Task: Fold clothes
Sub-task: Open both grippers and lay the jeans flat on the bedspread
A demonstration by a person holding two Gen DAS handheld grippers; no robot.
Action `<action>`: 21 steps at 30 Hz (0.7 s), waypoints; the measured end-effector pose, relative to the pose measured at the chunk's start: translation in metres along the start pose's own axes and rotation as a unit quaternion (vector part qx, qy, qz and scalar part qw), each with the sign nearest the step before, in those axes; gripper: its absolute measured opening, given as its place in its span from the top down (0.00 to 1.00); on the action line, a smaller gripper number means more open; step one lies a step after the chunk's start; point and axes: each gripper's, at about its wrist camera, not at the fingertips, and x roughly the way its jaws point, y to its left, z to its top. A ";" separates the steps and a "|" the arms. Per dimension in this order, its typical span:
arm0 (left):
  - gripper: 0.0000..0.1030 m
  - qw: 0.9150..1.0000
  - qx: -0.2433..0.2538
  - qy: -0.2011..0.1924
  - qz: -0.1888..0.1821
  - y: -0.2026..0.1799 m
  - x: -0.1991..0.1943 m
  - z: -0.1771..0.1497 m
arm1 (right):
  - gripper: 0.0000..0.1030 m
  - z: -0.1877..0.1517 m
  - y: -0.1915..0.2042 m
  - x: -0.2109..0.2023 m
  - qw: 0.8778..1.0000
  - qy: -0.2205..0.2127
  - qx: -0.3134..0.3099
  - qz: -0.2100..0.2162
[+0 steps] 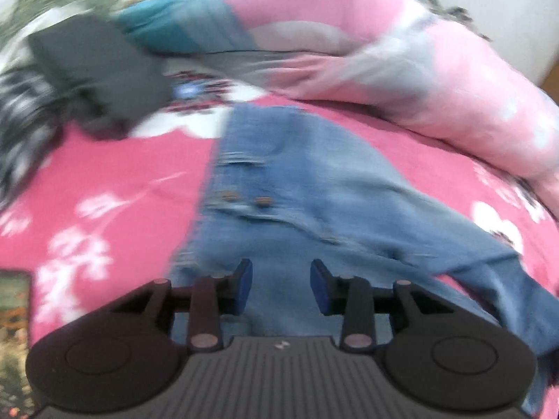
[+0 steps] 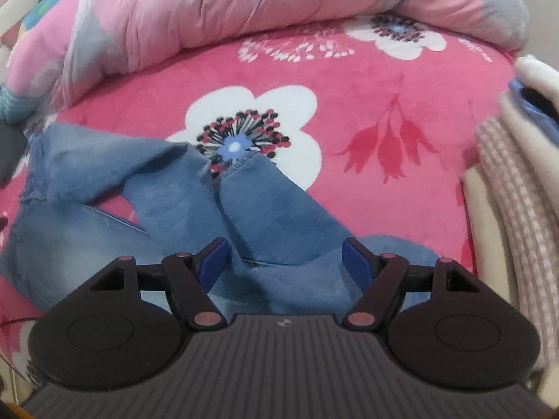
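Observation:
A pair of light blue jeans (image 1: 297,188) lies on a pink flowered bedspread (image 1: 115,181). In the left wrist view, which is blurred, the waist end with its buttons faces me. My left gripper (image 1: 281,284) hovers over the denim with a gap between its blue pads and nothing pinched. In the right wrist view the jeans (image 2: 146,206) lie crumpled, both legs bent and overlapping. My right gripper (image 2: 283,262) stands open wide above the leg fabric, its pads clear of the cloth.
A rolled pink and grey quilt (image 2: 244,3) runs along the far side of the bed. A stack of folded cream and checked clothes (image 2: 513,188) sits at the right edge. Dark grey and patterned garments (image 1: 87,66) lie at the far left.

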 end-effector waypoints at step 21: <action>0.63 0.989 0.141 0.022 -0.027 -0.083 0.083 -0.044 | 0.98 0.096 0.057 0.052 0.958 -0.018 -0.285 -0.027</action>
